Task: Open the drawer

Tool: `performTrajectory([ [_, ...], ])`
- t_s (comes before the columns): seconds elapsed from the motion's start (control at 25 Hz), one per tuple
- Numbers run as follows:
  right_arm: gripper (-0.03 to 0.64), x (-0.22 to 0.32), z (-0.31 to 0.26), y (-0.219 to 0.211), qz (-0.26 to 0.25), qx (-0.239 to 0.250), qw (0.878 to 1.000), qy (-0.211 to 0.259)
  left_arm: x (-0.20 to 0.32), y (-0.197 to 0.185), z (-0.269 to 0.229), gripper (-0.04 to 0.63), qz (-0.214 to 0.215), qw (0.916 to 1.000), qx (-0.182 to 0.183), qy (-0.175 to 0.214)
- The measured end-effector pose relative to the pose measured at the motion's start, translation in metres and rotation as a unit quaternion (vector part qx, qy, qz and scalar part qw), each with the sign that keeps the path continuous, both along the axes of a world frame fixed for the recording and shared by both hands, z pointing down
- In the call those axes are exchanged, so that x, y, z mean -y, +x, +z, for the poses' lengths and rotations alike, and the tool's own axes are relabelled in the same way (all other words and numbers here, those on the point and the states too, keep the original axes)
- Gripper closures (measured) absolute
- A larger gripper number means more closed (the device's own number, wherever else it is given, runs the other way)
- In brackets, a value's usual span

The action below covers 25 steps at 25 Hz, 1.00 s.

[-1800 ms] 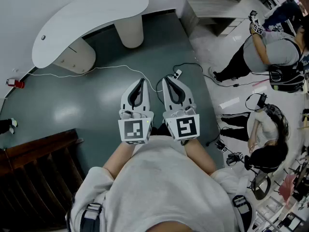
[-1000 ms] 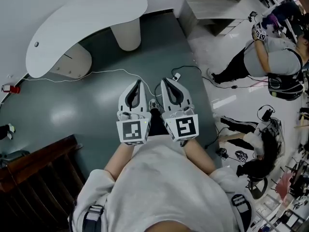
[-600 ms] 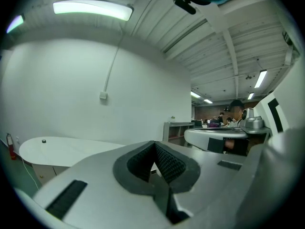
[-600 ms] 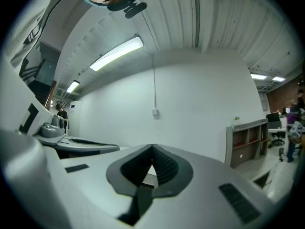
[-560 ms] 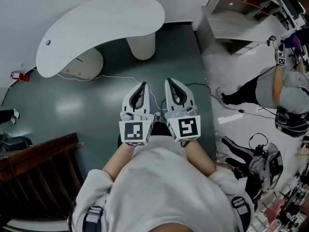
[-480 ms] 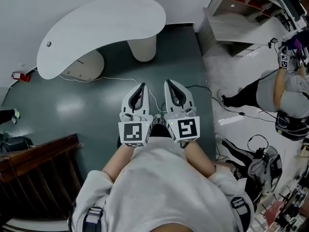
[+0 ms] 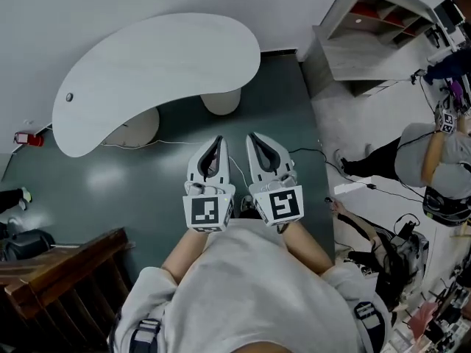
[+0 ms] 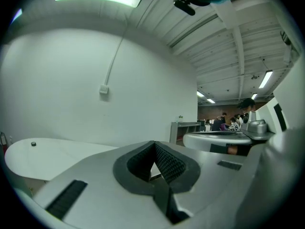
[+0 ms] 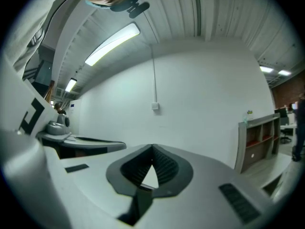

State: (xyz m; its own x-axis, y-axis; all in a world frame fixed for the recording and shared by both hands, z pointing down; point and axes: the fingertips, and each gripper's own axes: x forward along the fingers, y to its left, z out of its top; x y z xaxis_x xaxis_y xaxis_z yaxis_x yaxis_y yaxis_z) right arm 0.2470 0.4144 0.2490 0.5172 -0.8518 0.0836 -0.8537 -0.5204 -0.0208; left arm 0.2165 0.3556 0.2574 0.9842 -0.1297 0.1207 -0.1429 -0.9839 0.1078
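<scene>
A white curved desk (image 7: 154, 65) stands by the wall ahead. Under its left part a rounded pedestal (image 7: 140, 129) shows only partly, and no drawer front can be made out. Both grippers are held side by side in front of the person's torso, over the dark green floor short of the desk. My left gripper (image 7: 215, 140) is shut and holds nothing; its tips meet in the left gripper view (image 8: 154, 144). My right gripper (image 7: 250, 137) is likewise shut and holds nothing (image 9: 152, 148). Both point level toward the wall.
A round desk leg (image 7: 221, 101) stands right of the pedestal. A white cable (image 7: 169, 143) runs across the floor. A grey shelf unit (image 7: 368, 43) is at the right, dark wooden furniture (image 7: 66, 271) at lower left. People (image 7: 441, 153) and cables occupy the far right.
The person has walked toward the desk, which now lies nearer and lower in the head view. Both grippers stayed together in front of the body, shut throughout.
</scene>
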Motion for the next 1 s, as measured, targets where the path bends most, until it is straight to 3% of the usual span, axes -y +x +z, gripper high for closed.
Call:
performTrajectory([
  [0.16, 0.606, 0.056, -0.005, 0.034, 0.009, 0.0, 1.0, 0.002, 0.061, 0.035, -0.009, 0.591, 0.005, 0.9999, -0.008, 0.011],
  [0.44, 0.606, 0.158, -0.005, 0.056, 0.005, 0.003, 1.0, -0.004, 0.155, 0.058, -0.009, 0.591, 0.015, 0.9998, -0.006, 0.007],
  [0.6, 0.606, 0.209, -0.002, 0.061, -0.035, 0.0, 0.999, -0.014, 0.204, 0.061, -0.008, 0.591, -0.021, 0.9997, -0.012, -0.001],
  [0.8, 0.606, 0.283, 0.0, 0.048, -0.105, 0.005, 0.994, -0.023, 0.269, 0.038, -0.004, 0.591, -0.086, 0.9962, -0.006, -0.007],
  [1.0, 0.606, 0.353, 0.005, 0.039, -0.212, 0.01, 0.977, -0.019, 0.332, 0.022, 0.002, 0.591, -0.188, 0.9821, 0.003, 0.0],
])
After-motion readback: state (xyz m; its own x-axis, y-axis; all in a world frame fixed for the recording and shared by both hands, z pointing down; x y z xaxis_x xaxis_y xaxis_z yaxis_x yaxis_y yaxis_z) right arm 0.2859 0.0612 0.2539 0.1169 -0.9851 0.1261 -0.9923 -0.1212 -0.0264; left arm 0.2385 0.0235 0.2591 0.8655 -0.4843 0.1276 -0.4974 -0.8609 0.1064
